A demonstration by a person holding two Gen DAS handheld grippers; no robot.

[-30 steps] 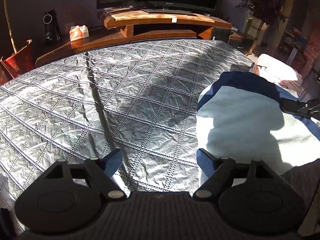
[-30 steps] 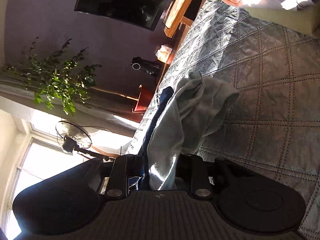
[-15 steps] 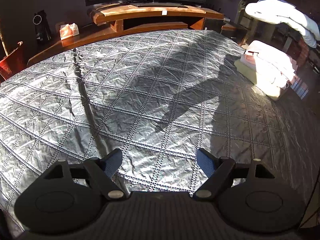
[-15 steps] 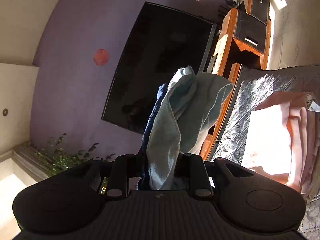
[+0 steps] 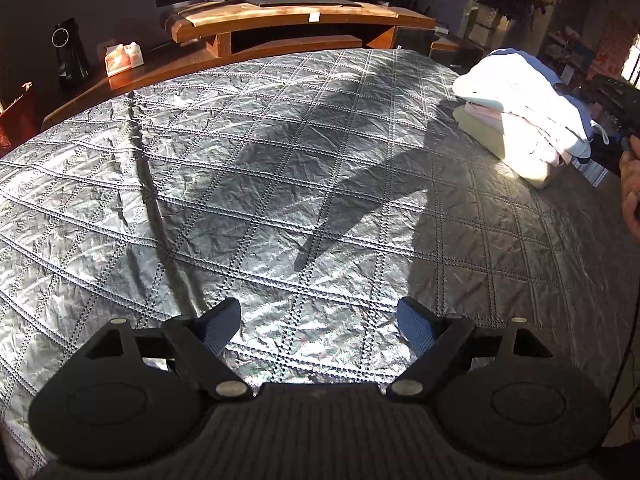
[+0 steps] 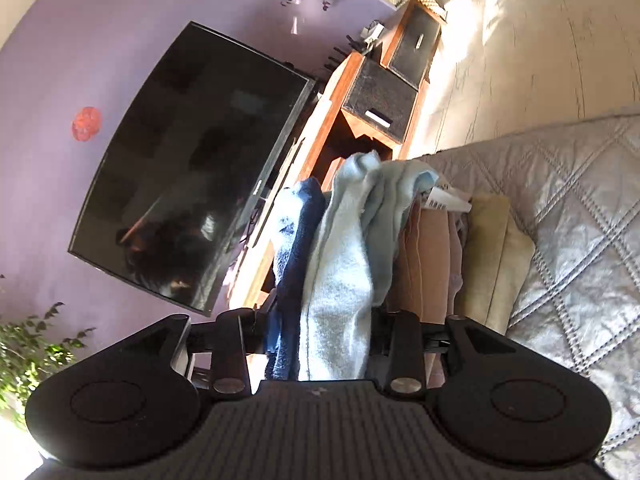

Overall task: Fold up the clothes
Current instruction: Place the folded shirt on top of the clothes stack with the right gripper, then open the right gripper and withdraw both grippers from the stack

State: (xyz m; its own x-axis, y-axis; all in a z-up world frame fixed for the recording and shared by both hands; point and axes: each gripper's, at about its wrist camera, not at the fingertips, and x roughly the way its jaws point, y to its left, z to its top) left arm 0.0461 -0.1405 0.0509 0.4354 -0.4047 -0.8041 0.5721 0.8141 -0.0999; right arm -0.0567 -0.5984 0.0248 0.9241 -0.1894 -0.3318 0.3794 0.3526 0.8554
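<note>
A folded light-blue and navy garment (image 6: 340, 264) is pinched in my right gripper (image 6: 320, 332), which is shut on it and rolled sideways. In the left wrist view the same garment (image 5: 516, 88) rests on top of a stack of folded clothes (image 5: 520, 136) at the far right edge of the bed, with the right gripper (image 5: 616, 100) and a hand (image 5: 631, 196) beside it. The stack, pink and cream layers (image 6: 460, 256), lies right next to the held garment. My left gripper (image 5: 318, 322) hangs open over the bare quilt with nothing between its blue-padded fingers.
A grey quilted bedspread (image 5: 240, 168) covers the bed. Beyond it stand a wooden TV stand (image 5: 296, 24), a dark television (image 6: 192, 168), a black speaker (image 5: 70, 54) and a tissue box (image 5: 124, 56). A potted plant (image 6: 24, 360) shows at the lower left.
The right gripper carried the blue garment up off the quilt and across to the stack of folded clothes at the right. My left gripper stayed open and drew back a little.
</note>
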